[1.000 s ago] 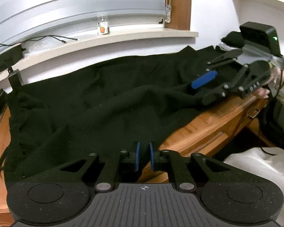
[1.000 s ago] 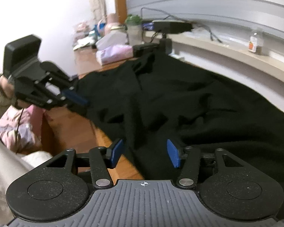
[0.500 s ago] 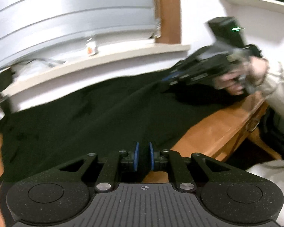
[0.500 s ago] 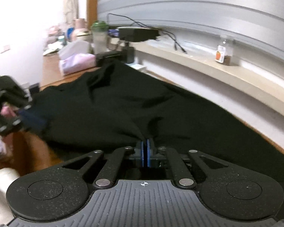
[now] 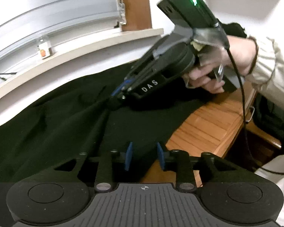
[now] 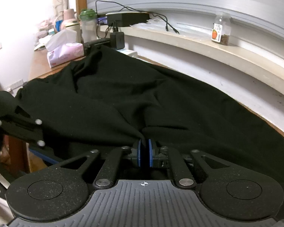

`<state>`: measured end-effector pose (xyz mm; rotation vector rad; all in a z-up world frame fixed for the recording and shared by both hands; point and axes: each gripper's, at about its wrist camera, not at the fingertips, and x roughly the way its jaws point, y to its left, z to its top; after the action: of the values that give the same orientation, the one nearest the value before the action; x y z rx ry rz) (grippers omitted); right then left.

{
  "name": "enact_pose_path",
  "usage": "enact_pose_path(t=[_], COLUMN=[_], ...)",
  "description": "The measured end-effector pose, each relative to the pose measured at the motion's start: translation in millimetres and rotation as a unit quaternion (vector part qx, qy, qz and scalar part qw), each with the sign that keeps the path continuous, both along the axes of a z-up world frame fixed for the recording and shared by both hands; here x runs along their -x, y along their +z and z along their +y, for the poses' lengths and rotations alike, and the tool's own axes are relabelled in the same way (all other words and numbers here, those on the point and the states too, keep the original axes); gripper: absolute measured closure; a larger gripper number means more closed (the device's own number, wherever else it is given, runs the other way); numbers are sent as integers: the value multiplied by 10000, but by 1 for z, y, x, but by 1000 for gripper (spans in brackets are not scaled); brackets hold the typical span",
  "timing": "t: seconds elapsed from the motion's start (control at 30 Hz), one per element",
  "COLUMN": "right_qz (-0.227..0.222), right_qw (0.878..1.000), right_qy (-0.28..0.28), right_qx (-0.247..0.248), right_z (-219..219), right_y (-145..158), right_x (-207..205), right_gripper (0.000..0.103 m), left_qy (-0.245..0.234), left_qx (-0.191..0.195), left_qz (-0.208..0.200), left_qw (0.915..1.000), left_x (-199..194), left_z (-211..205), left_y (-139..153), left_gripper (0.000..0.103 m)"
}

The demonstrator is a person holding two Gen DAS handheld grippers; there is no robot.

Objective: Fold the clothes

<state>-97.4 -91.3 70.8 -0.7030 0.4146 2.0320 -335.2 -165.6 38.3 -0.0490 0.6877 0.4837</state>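
A black garment lies spread over the wooden table, up to the wall. My left gripper hangs over its near edge. Its jaws are opening, the blue pads stand apart, and cloth lies beneath them without being pinched. My right gripper is shut on a raised fold of the garment, and creases run out from the pinch. Its jaws are starting to open, though the pads still press on the cloth. In the left wrist view the right gripper points down-left, held by a hand.
A windowsill runs along the wall with a small jar and cables on it. A tissue pack, bottles and a charger stand at the far left end of the table. The left gripper's fingers show at the left edge.
My left pads, shut before, have parted and let go of the cloth. My right gripper went from open to shut on a fold and came much closer to the left gripper.
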Motion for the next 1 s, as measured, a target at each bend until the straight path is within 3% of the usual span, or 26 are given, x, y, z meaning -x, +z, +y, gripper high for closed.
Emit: enact_pose_path(t=[0.3,0.33,0.43,0.67,0.77,0.93,1.0], right_qz=[-45,-42,-4,284,455,349,288], right_qw=[10000,10000,10000,9996,9990,9982,9956], right_qy=[-7,-6,-4,-16,-39,-448,-864], right_qx=[0,4,22,90,-13,-198,-209], right_z=[0,0,0,-2,-15,-50,-68], right_y=[-1,-1,0,14,29,40,38], right_x=[0,0,-2,-12,-26,-73,-104], right_gripper=[93,93,93,93,86,71,71], left_qy=[-77,-85,-163,-535,-723,-791,-720], left_qx=[-101,-121,-136,-50,24,376,326], left_qz=[188,166,35,-697,-827,-760,-690], left_qw=[9997,9998,9998,9961,9939,9933,9945], left_x=[-13,-15,-19,14,27,31,29], left_z=[3,4,4,-28,-50,-60,-60], left_y=[-10,-9,-2,46,60,54,49], left_gripper=[66,70,100,101,101,101,101])
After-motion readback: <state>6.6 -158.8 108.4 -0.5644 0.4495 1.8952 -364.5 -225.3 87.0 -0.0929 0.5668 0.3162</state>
